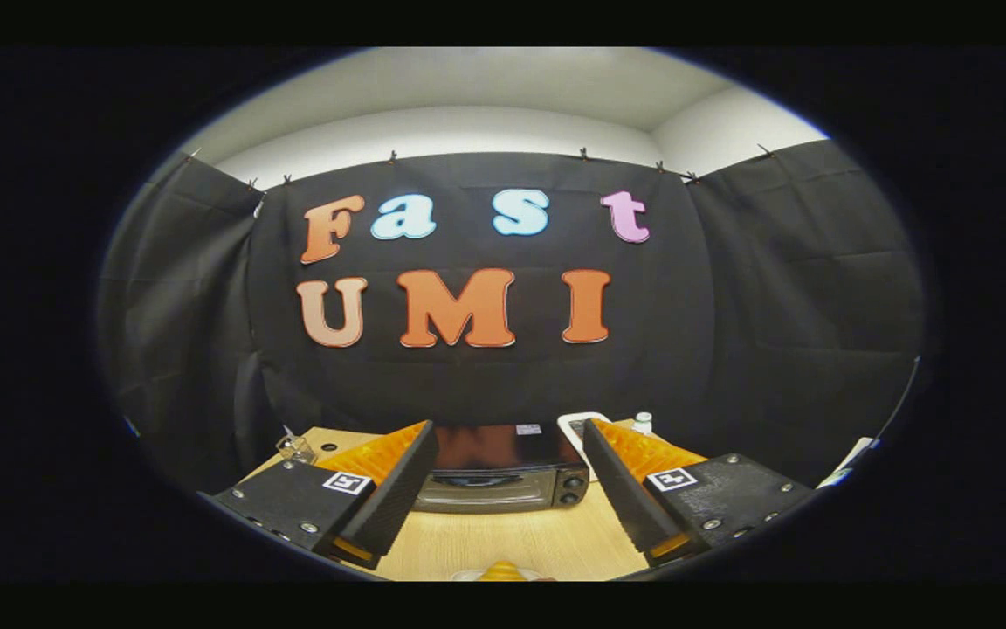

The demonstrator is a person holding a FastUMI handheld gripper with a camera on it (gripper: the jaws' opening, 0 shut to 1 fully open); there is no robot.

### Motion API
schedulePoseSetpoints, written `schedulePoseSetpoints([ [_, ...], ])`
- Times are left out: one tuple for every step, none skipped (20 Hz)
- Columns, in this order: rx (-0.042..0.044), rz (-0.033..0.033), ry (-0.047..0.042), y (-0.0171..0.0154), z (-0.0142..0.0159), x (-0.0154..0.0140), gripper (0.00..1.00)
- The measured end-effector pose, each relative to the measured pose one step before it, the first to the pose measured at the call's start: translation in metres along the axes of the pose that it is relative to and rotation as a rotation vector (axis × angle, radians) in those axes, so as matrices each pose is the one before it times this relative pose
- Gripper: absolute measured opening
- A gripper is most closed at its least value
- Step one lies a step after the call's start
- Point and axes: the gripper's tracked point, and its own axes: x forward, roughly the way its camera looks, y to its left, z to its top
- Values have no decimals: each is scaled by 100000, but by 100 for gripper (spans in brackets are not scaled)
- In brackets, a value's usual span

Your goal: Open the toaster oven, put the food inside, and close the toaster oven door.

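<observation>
With the gripper (503,489) spread and empty, the toaster oven (503,479) sits shut on the worktop (512,542) beyond it, likely heavy and rigid, best taken by its door handle.

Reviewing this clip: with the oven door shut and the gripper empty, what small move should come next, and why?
Probably ease the open gripper forward and down toward the toaster oven, aiming at the top of its door. The door looks closed, the fingers hold nothing, and the oven sits beyond them across bare table, so opening it comes before the yellow food.
</observation>
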Motion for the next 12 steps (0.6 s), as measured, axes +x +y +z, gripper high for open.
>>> schedulePoseSetpoints([
  [181,-237,295,-2,-111,82,99],
  [297,-246,374,-41,-101,91,99],
  [300,-39,550,36,-105,143,99],
  [276,80,397,30,-290,64,99],
  [84,220,531,50,-286,90,99],
  [-77,-23,635,48,-286,229,99],
  [-238,-207,754,-12,-407,219,99],
  [-451,-73,640,80,-343,261,99],
  [-484,-78,740,110,-384,370,99],
  [-233,42,642,176,-416,484,99],
  [128,649,1184,219,-554,449,99],
  [524,482,573,290,-477,661,99],
])
